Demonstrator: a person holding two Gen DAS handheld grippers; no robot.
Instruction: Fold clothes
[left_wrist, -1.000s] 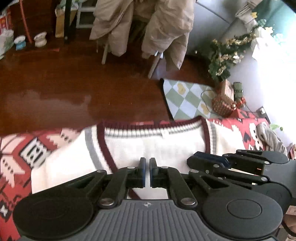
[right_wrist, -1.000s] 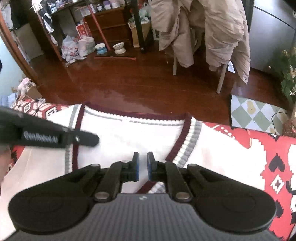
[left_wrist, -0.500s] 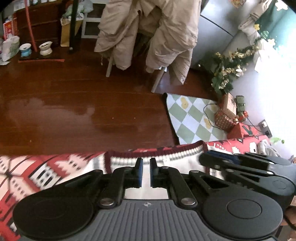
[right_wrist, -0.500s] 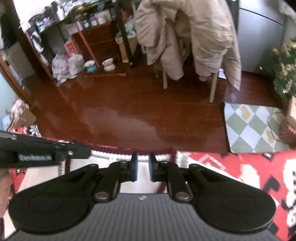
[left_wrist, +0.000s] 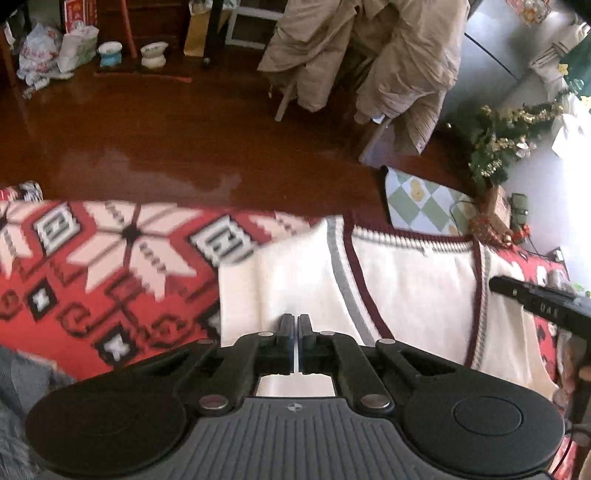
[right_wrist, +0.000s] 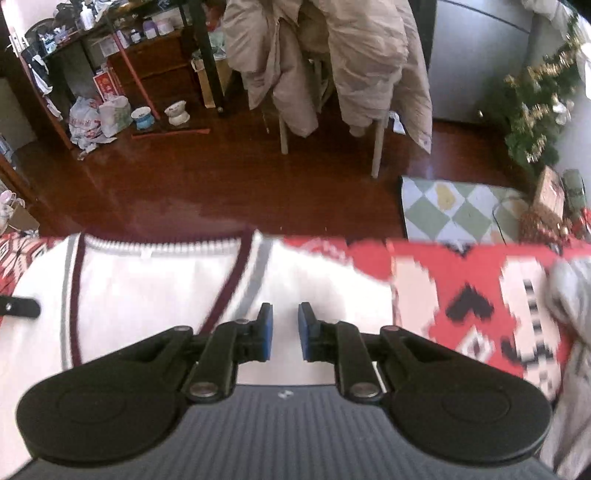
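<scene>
A cream V-neck sweater (left_wrist: 406, 288) with maroon and grey trim lies flat on a red patterned blanket (left_wrist: 110, 266). My left gripper (left_wrist: 296, 325) is shut and empty, over the sweater's left shoulder. My right gripper (right_wrist: 284, 325) is open with a small gap, empty, over the sweater's (right_wrist: 147, 288) right shoulder. The right gripper's finger tip shows at the right of the left wrist view (left_wrist: 535, 301). The left gripper's tip shows at the left edge of the right wrist view (right_wrist: 18, 307).
The blanket (right_wrist: 480, 295) ends at a front edge above a dark wood floor (left_wrist: 184, 140). A chair draped with beige coats (right_wrist: 332, 66) stands beyond. A checkered mat (right_wrist: 450, 214) and a Christmas tree (right_wrist: 535, 110) are at the right. Grey cloth (left_wrist: 22, 387) lies at the left.
Both grippers have moved apart, left one leftward and right one rightward, and tilted down over the sweater's shoulders. The right gripper has opened a little.
</scene>
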